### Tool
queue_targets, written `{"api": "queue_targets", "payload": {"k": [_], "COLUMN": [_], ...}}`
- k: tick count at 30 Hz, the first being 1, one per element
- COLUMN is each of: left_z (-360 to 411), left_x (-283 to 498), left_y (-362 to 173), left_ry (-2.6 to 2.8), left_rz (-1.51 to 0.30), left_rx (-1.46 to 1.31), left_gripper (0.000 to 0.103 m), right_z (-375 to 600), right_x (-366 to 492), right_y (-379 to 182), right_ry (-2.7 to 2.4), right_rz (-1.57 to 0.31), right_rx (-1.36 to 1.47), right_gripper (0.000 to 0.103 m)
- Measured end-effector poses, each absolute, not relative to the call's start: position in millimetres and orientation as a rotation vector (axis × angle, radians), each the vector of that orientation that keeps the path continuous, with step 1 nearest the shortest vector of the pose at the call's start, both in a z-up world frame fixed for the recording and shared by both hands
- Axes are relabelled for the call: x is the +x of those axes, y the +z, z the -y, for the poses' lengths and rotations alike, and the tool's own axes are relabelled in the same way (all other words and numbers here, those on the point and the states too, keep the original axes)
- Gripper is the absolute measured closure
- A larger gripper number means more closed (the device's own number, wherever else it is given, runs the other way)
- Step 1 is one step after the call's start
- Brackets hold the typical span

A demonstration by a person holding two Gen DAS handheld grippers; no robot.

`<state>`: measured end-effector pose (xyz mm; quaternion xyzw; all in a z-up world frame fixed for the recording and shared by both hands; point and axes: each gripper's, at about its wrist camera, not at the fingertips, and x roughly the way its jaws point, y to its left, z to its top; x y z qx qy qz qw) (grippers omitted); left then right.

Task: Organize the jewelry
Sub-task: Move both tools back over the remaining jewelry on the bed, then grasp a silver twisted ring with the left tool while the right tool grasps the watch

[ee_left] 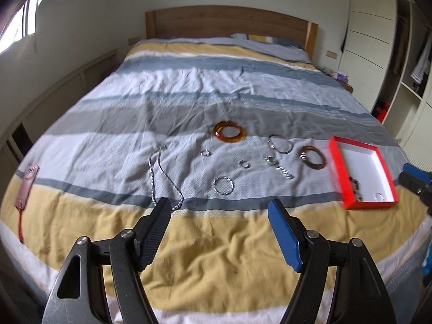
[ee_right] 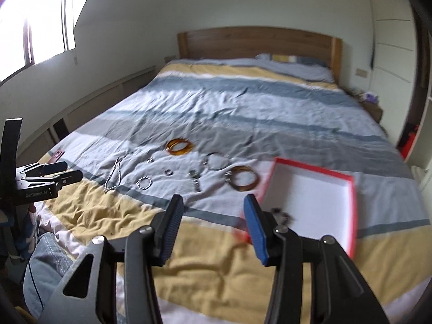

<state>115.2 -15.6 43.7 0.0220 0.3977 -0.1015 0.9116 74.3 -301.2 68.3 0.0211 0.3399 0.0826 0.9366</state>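
Jewelry lies spread on a striped bedspread [ee_left: 108,145]. There is an amber bangle [ee_left: 229,132] [ee_right: 180,146], a brown bangle [ee_left: 313,157] [ee_right: 243,181], a silver chain necklace [ee_left: 162,178] [ee_right: 114,176], a thin silver bangle [ee_left: 280,144] [ee_right: 217,160], a twisted silver ring [ee_left: 223,185] [ee_right: 144,183], small rings [ee_left: 245,164] and a silver clasp piece [ee_left: 279,168] [ee_right: 196,182]. A red box with a white inside [ee_left: 378,162] [ee_right: 318,189] holds dark beads [ee_left: 356,186] [ee_right: 282,214]. My left gripper [ee_left: 220,210] is open and empty above the bed's near edge. My right gripper [ee_right: 213,206] is open and empty, near the box's left corner.
A pink strap-like item [ee_left: 27,186] lies at the bed's left edge. A wooden headboard [ee_left: 229,21] and pillows are at the far end. White wardrobes [ee_left: 372,40] stand to the right, a window [ee_right: 40,27] to the left.
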Motion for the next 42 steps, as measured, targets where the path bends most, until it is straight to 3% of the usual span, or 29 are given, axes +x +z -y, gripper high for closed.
{"api": "queue_targets", "payload": {"k": [14,24,28,30,32,35,42], "left_z": [30,33,41,45,46,41,38], "left_x": [228,249,247,244,244,243,232], "left_y": [-64,-96,-99,-99,-99,-99,-89], "left_ry": [-0.211,-0.208,-0.218,-0.240,-0.254,-0.282,-0.294], "left_rz": [-0.952,-0.956,-0.942,-0.940,-0.948,-0.966,-0.976], "left_rx": [0.045,0.052,0.083,0.091,0.083,0.028,-0.006], "left_gripper": [0.030,0.039,0.054,0.065,0.088,0.096,0.097], "right_z": [238,225,219,218,219,218,218], "right_x": [234,300,305,304,304,301,284], "right_y": [-45,-98,-107,-109,-109,-106,-95], "right_ry": [0.325,0.323,0.328,0.324,0.325,0.325,0.336], "right_rz": [-0.869,-0.919,-0.917,-0.915,-0.915,-0.905,-0.886], "right_rx": [0.057,0.092,0.071,0.067,0.074,0.062,0.072], "right_gripper": [0.058,0.059,0.066,0.079,0.080,0.080,0.080]}}
